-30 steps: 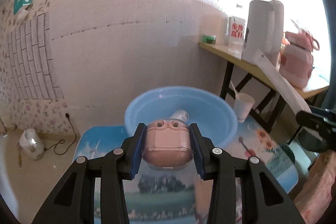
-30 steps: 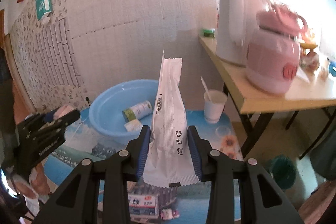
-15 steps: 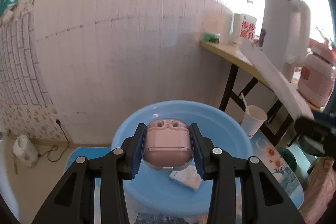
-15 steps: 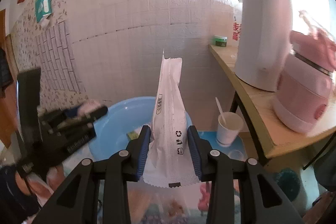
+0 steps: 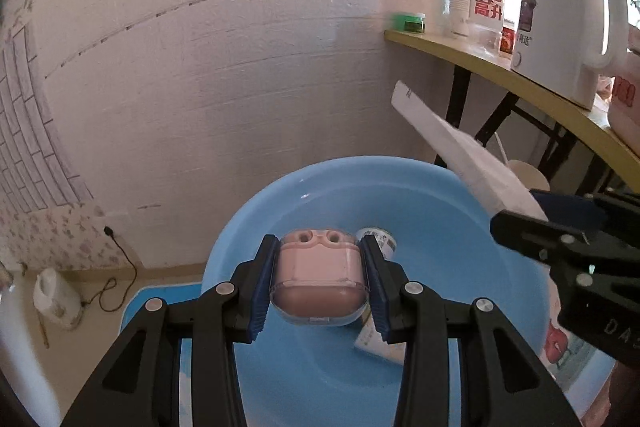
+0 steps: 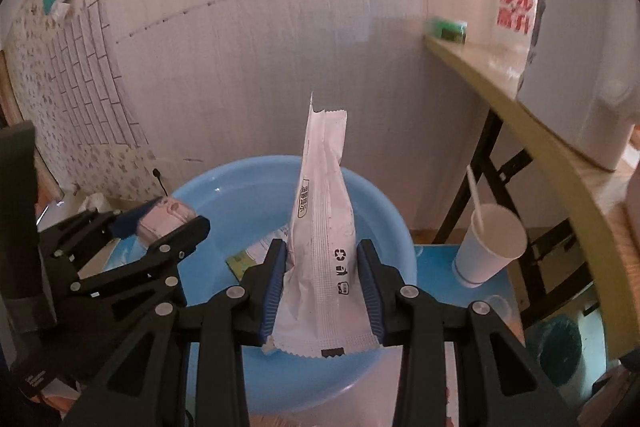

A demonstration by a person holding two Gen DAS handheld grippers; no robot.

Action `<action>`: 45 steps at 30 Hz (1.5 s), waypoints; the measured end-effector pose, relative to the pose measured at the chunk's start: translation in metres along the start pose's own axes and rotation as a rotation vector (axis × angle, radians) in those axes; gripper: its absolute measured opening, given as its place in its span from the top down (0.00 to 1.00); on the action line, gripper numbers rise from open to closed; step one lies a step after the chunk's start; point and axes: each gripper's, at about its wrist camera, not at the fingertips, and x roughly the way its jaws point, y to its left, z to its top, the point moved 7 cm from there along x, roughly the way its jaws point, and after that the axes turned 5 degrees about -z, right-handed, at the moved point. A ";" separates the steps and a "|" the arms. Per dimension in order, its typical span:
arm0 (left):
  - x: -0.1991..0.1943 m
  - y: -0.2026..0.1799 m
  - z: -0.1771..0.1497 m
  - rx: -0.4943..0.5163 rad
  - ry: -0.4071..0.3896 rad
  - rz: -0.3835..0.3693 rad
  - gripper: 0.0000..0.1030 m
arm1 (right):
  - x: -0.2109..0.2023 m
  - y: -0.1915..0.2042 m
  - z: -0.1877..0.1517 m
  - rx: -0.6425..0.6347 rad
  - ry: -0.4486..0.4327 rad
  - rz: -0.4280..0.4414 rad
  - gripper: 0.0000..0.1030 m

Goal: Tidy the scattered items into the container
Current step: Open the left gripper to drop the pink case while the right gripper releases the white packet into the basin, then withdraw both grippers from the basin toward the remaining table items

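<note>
Left wrist view: the left tongs (image 5: 319, 281) are clamping a pink case (image 5: 318, 267) in a clear cover, both blue pads pressing on its sides. The case is hanging over the near part of a blue basin (image 5: 256, 223), above its hollow. Inside the basin a small bottle (image 5: 378, 237) and a flat packet (image 5: 376, 343) are lying, partly hidden behind the tongs. At the right edge the right tongs (image 5: 532, 223) are reaching in over the basin's rim, gripping a white pouch (image 5: 452, 143) that is slanting up to the left. A white kettle (image 5: 560, 15) is standing on the desk (image 5: 560, 107) at the upper right.

Right wrist view: the right tongs (image 6: 322, 287) are closed on the lower part of the white pouch (image 6: 324, 227), which is standing upright over the basin (image 6: 396, 227). The left tongs (image 6: 160, 223) are reaching in from the left with the pink case (image 6: 168, 217) between their pads, over the basin's left rim. A paper cup (image 6: 488, 247) with a straw is sitting just beside the basin on the right, below the desk (image 6: 520, 123).
</note>
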 end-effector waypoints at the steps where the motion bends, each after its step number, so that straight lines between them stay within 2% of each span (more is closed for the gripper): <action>1: 0.002 0.001 0.000 -0.004 0.002 0.000 0.60 | 0.003 0.000 0.000 0.004 0.005 0.005 0.64; 3: 0.003 0.001 0.000 0.002 0.001 0.001 0.37 | 0.007 -0.002 -0.004 0.010 0.018 0.009 0.64; 4: 0.002 0.001 -0.001 0.015 -0.005 0.012 0.16 | 0.009 -0.003 -0.004 0.010 0.022 0.008 0.64; 5: 0.000 0.002 -0.002 0.023 -0.014 0.017 0.14 | 0.010 -0.004 -0.005 0.009 0.022 0.003 0.64; 11: -0.011 0.002 0.000 0.053 -0.053 -0.009 0.11 | 0.019 -0.012 -0.010 0.035 0.051 -0.007 0.64; 16: -0.029 0.026 -0.003 -0.059 -0.074 0.004 0.11 | 0.024 0.006 -0.020 0.009 0.088 0.077 0.61; 17: -0.033 0.032 -0.006 -0.084 -0.077 0.006 0.11 | 0.024 0.013 -0.023 -0.012 0.102 0.087 0.54; 18: -0.036 0.035 -0.008 -0.097 -0.077 0.008 0.11 | 0.023 0.016 -0.025 -0.031 0.106 0.076 0.38; 19: -0.041 0.039 -0.012 -0.110 -0.075 0.012 0.11 | 0.021 0.018 -0.027 -0.052 0.099 0.056 0.28; 20: -0.045 0.041 -0.015 -0.116 -0.076 0.013 0.11 | 0.016 0.020 -0.028 -0.067 0.083 0.048 0.13; 21: -0.051 0.044 -0.018 -0.119 -0.079 0.018 0.11 | 0.009 0.021 -0.030 -0.073 0.063 0.050 0.11; 25: -0.072 0.042 -0.030 -0.140 -0.094 0.027 0.10 | -0.024 0.011 -0.052 -0.012 0.020 0.068 0.11; 28: -0.086 0.033 -0.040 -0.151 -0.079 0.016 0.09 | -0.051 0.002 -0.084 -0.002 -0.006 0.050 0.11; 32: -0.113 0.024 -0.058 -0.181 -0.122 0.023 0.05 | -0.085 -0.014 -0.110 0.058 -0.031 0.016 0.11; 35: -0.117 0.013 -0.073 -0.209 -0.084 0.026 0.05 | -0.102 -0.029 -0.120 0.048 -0.041 -0.016 0.11; 39: -0.134 -0.004 -0.079 -0.168 -0.097 0.038 0.05 | -0.123 -0.049 -0.145 0.127 -0.025 0.012 0.11; 43: -0.144 -0.018 -0.085 -0.141 -0.093 0.042 0.05 | -0.133 -0.052 -0.155 0.088 -0.045 -0.016 0.11; 45: -0.146 -0.023 -0.089 -0.144 -0.080 0.038 0.05 | -0.135 -0.052 -0.162 0.104 -0.028 0.007 0.11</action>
